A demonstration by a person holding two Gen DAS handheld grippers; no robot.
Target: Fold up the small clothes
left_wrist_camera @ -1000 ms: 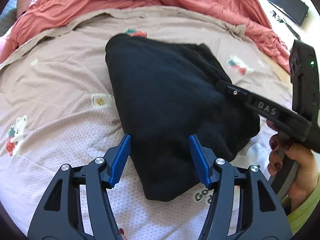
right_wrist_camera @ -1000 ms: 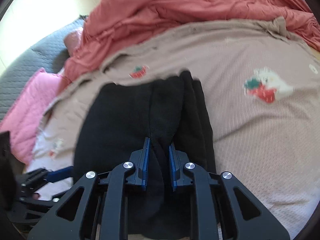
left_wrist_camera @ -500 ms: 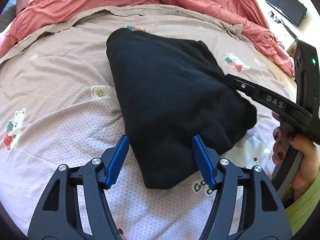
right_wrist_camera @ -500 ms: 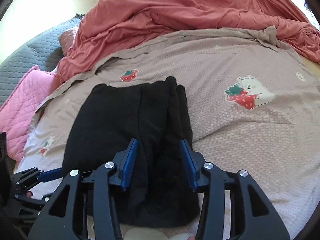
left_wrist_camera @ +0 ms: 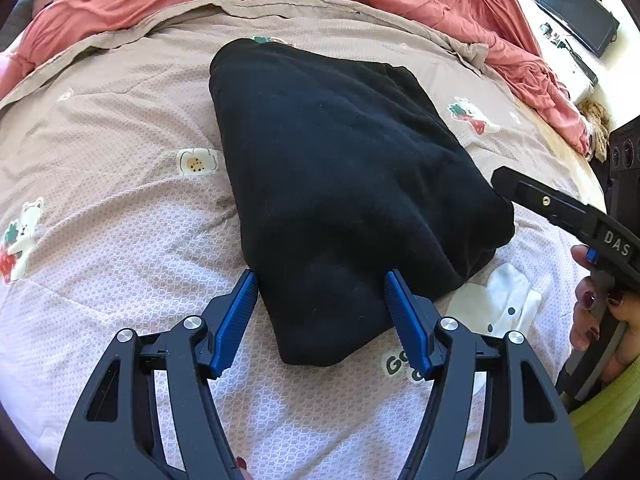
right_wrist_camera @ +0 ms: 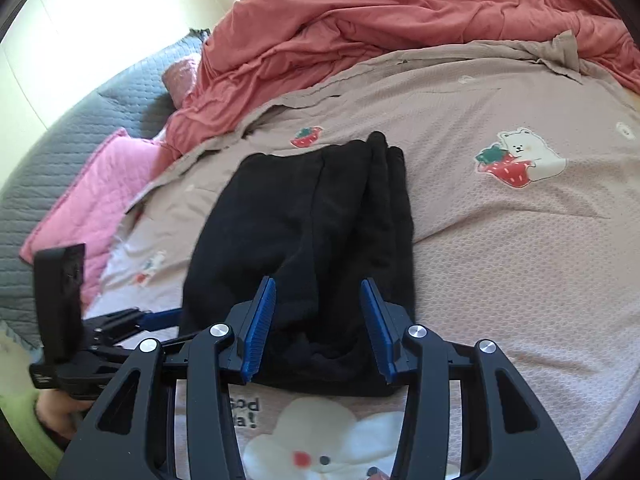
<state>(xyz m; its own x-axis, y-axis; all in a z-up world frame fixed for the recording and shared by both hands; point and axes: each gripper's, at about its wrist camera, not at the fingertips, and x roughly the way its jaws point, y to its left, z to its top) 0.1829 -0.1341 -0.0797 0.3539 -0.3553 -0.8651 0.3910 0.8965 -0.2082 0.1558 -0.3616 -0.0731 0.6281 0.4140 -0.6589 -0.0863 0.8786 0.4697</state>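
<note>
Blue-padded, my left gripper [left_wrist_camera: 320, 286] is hovering with jaws spread around the near corner of the folded black garment [left_wrist_camera: 344, 184]; my right gripper [right_wrist_camera: 318, 294] is gaping wide at its other near edge; the garment is lying on the bear-print bedspread [right_wrist_camera: 500, 240]; beyond it, a red duvet [right_wrist_camera: 400, 12] is bunching.

Printed bedsheet [left_wrist_camera: 120, 208], coral duvet [right_wrist_camera: 400, 12], pink pillow [right_wrist_camera: 92, 184], black monitor [left_wrist_camera: 574, 10].
</note>
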